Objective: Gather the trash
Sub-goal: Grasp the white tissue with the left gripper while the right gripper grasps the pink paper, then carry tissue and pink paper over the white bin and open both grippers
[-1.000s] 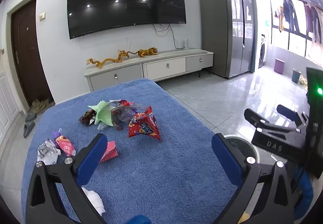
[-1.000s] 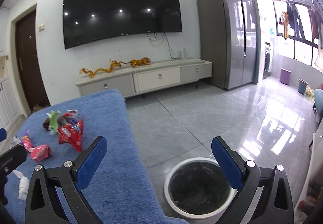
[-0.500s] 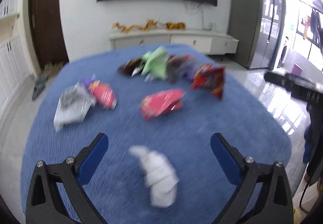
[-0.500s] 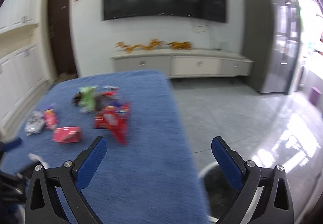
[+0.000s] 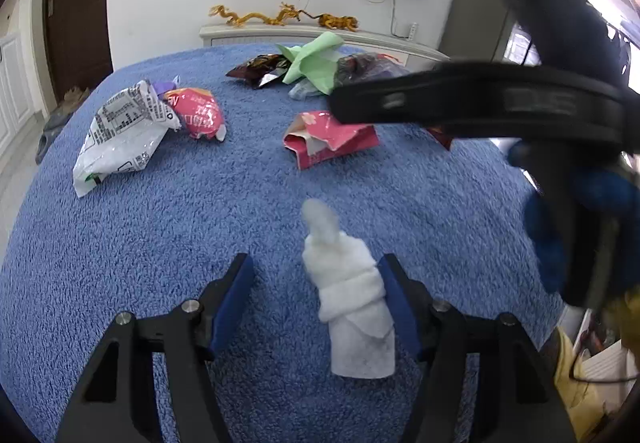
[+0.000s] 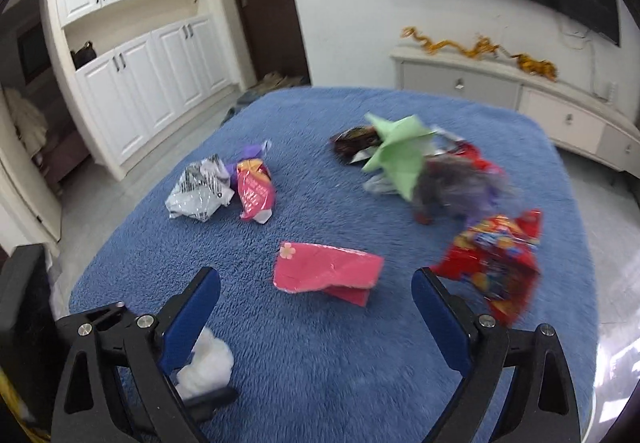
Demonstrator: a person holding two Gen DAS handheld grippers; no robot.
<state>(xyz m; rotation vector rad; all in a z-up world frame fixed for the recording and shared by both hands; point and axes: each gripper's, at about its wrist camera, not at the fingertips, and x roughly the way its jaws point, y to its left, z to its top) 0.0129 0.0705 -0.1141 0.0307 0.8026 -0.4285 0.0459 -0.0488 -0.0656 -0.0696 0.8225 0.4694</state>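
On the left of the blue-carpeted desk (image 5: 168, 235) lies a crumpled white wrapper with black print (image 5: 120, 135), touching a pink snack packet (image 5: 198, 115) just to its right (a scrap of purple shows behind them). Nearer the camera, the left hand-held gripper (image 5: 316, 299) sits low over the carpet with its blue-padded jaws apart around a twisted white tissue (image 5: 348, 291); the tissue lies against the right pad, and a gap remains on the left side, so nothing is clamped. Beyond the tissue, at mid-desk, rests a flattened pink carton (image 5: 332, 139). Farther back is a cluster: a dark brown foil wrapper (image 5: 260, 69), a light green folded paper (image 5: 316, 63) and a crinkled clear bag (image 5: 368, 69), all touching or overlapping.

From the right wrist view, the right hand-held gripper (image 6: 316, 307) hovers above the desk (image 6: 320, 363) with its jaws spread wide and empty, the pink carton (image 6: 328, 271) lying between and just beyond them. The tissue (image 6: 206, 367) appears at lower left beside the left gripper's finger. A red patterned snack bag (image 6: 496, 263) lies to the right, close to the desk edge.
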